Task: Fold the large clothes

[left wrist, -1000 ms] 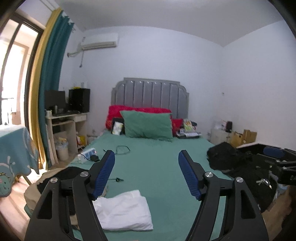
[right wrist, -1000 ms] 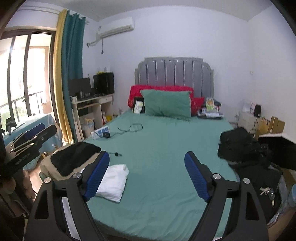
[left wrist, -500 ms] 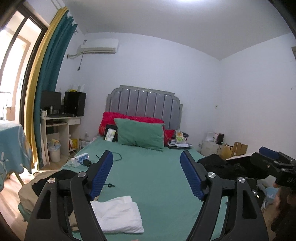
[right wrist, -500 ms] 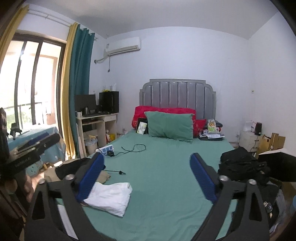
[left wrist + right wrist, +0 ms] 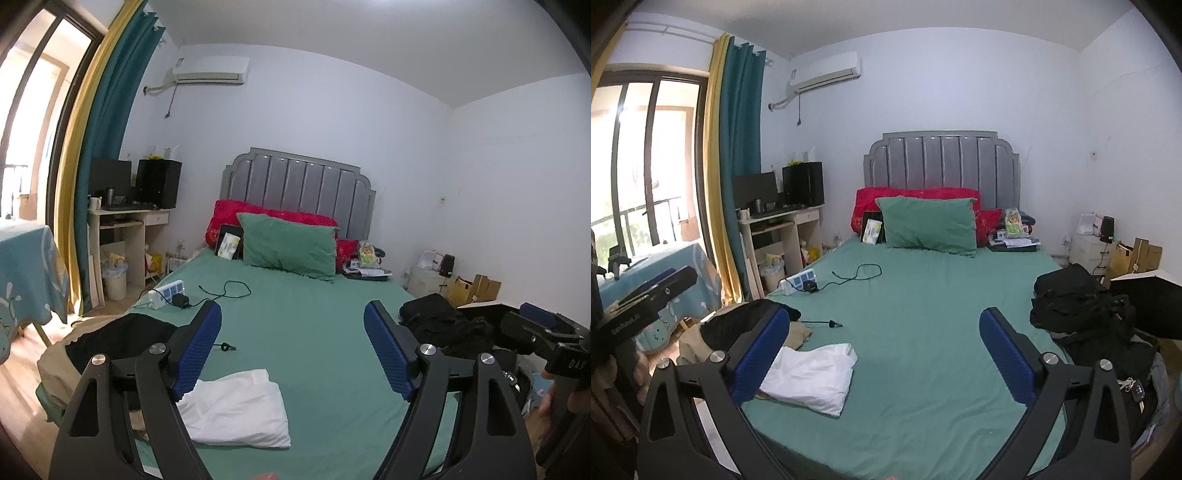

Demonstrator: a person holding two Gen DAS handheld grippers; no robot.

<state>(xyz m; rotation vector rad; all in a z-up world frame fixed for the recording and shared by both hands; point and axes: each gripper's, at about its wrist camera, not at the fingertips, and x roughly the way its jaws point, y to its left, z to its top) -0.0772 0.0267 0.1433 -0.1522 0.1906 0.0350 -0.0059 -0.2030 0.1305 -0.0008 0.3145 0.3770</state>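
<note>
Left gripper (image 5: 291, 325) and right gripper (image 5: 882, 332) opening, empty, above green bed (image 5: 923, 314)

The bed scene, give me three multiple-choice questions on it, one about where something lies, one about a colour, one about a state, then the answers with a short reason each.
1. Where does the folded white garment lie?
A. near the bed's foot, on its left side
B. on the pillows
C. on the desk

2. What colour is the front pillow?
A. red
B. green
C. white

3. What is between the right tongs?
A. the white garment
B. a black bag
C. nothing

Answers: A, it rests on the green sheet beside the dark clothes; B, it matches the sheet, with red pillows behind; C, both blue pads stand apart over bare sheet.
</note>
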